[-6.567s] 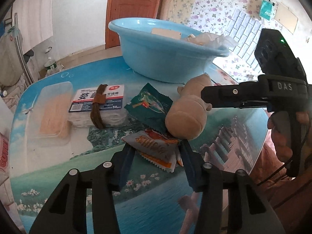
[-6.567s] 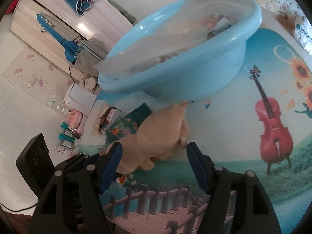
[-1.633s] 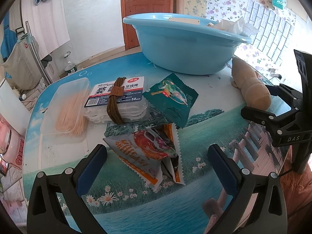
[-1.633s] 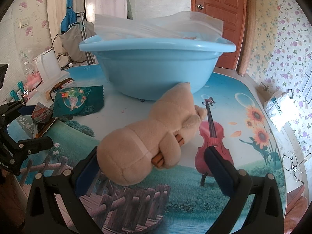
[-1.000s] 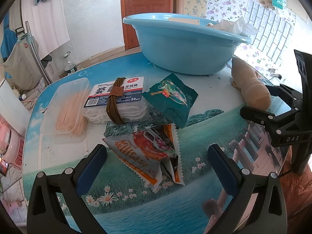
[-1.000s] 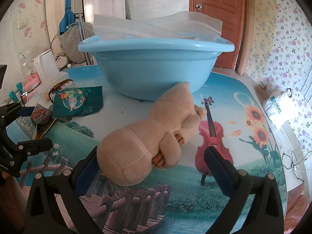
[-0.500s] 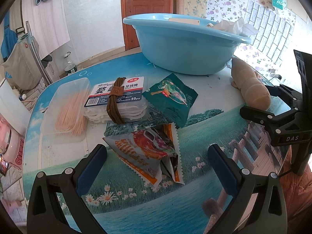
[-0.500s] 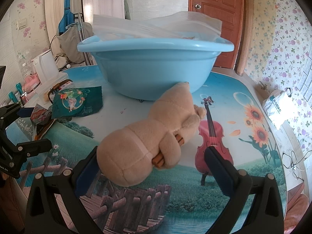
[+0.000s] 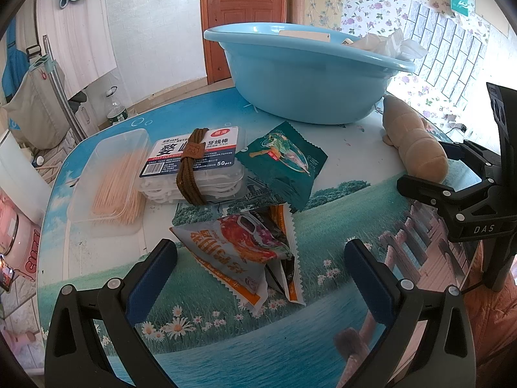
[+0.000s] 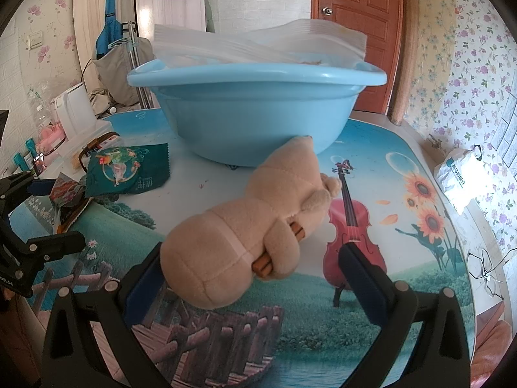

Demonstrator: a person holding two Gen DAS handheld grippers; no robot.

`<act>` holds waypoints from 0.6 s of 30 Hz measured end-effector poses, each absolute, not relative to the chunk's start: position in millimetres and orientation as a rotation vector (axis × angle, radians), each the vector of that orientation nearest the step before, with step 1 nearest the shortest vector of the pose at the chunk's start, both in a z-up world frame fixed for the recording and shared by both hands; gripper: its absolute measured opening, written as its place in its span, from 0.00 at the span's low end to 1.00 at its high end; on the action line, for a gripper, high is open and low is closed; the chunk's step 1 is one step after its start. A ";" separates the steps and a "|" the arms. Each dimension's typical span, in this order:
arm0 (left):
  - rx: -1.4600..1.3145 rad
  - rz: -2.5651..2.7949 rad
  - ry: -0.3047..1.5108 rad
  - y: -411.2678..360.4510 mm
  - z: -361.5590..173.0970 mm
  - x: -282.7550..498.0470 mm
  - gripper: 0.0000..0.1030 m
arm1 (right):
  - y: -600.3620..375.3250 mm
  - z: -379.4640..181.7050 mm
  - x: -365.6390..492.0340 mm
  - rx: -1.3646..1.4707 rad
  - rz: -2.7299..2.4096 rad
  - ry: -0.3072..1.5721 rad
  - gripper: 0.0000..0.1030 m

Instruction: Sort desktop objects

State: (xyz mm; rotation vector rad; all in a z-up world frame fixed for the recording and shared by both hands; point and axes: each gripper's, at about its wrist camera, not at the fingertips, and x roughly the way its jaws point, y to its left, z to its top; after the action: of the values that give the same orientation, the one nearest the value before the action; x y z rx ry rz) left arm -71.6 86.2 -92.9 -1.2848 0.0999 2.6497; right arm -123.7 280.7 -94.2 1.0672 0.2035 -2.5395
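Left wrist view: the left hand-held gripper (image 9: 258, 265) hangs released above snack packets (image 9: 240, 252) lying on the desk (image 9: 323, 339). Right wrist view: the right hand-held gripper (image 10: 252, 278) is spread wide around a plush toy (image 10: 258, 226) lying beside the blue basin (image 10: 255, 113).

A brown wooden door (image 9: 243, 16) stands behind the surface (image 9: 226, 339), which bears a printed scene of grass, daisies, a red cello (image 10: 350, 226) and sunflowers (image 10: 423, 207). Floral wallpaper (image 10: 478, 74) covers the right wall. A white kettle (image 10: 76, 108) sits far left, near a grey bag (image 10: 118, 71) on a rack, and a white printed bag (image 10: 458, 177) lies beyond the right edge
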 end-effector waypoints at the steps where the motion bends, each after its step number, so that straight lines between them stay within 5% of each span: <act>1: -1.285 2.650 0.100 86.3 -92.8 -71.6 1.00 | 280.7 -94.2 -123.7 1.067 -2.540 0.203 1.00; 13: -1.295 2.655 0.086 83.9 -91.9 -70.7 0.99 | 281.0 -94.2 -123.5 1.067 -2.541 0.203 1.00; 15: -1.274 2.669 0.082 81.7 -89.6 -67.7 0.88 | 281.0 -94.2 -123.4 1.067 -2.541 0.202 1.00; 17: -1.240 2.689 0.074 79.1 -86.4 -65.1 0.59 | 280.9 -94.3 -123.4 1.067 -2.541 0.202 1.00; 18: -1.236 2.696 0.066 77.3 -85.3 -64.8 0.55 | 280.9 -94.3 -123.3 1.067 -2.541 0.203 1.00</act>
State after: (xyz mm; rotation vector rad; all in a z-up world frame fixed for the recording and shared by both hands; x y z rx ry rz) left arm -64.8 77.3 -85.3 -1.2360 0.0664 2.6957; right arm -123.3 280.9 -94.3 1.0667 0.2028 -2.5408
